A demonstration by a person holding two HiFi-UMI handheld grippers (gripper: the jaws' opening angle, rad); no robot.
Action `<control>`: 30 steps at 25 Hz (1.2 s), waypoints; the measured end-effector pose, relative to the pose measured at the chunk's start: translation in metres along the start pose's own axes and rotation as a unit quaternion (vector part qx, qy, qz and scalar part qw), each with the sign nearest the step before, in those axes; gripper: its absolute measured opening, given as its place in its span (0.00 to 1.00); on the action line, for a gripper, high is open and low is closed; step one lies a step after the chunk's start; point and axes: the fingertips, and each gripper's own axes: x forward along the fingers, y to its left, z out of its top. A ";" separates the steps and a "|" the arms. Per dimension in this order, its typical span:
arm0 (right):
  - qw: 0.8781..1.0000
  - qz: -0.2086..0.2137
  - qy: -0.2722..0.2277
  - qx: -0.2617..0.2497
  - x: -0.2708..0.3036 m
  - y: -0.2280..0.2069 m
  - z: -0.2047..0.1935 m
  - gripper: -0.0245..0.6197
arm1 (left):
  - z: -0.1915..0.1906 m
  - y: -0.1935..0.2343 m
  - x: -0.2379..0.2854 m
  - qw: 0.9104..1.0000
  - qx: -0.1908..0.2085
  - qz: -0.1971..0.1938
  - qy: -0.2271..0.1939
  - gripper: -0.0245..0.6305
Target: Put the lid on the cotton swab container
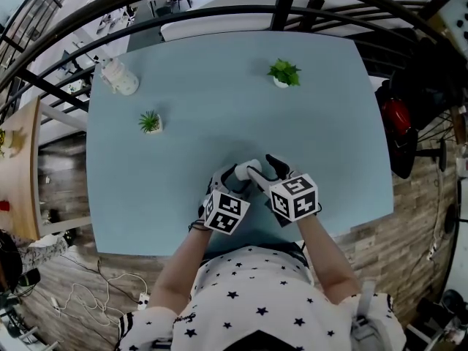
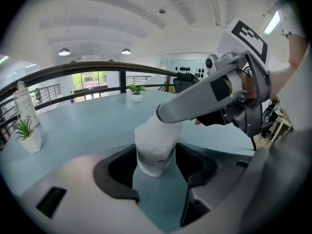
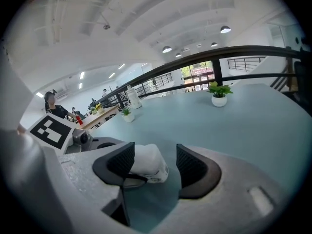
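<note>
The table (image 1: 219,86) is a plain pale blue-green. At its near edge, the cotton swab container (image 2: 155,139) is milky white with a band of grey print. The left gripper (image 2: 156,164) and right gripper (image 3: 153,162) are light grey with black ribbed pads (image 3: 192,167). Each carries a white cube with black square markers.

Farther up the table, two plants (image 1: 284,72) (image 1: 149,121) are green in white pots. At its far left corner, a bottle (image 1: 121,77) is white.

Below the table's near edge, the shirt (image 1: 256,298) is white with black stars. Left of the table, the floor (image 1: 62,174) is grey-brown wood grain. Beyond the table, the railing (image 1: 284,6) is black.
</note>
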 end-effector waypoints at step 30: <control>0.990 -0.057 -0.113 -0.063 -0.087 0.124 -0.030 0.05 | -0.040 0.000 -0.187 0.986 -0.090 0.087 -0.106 0.06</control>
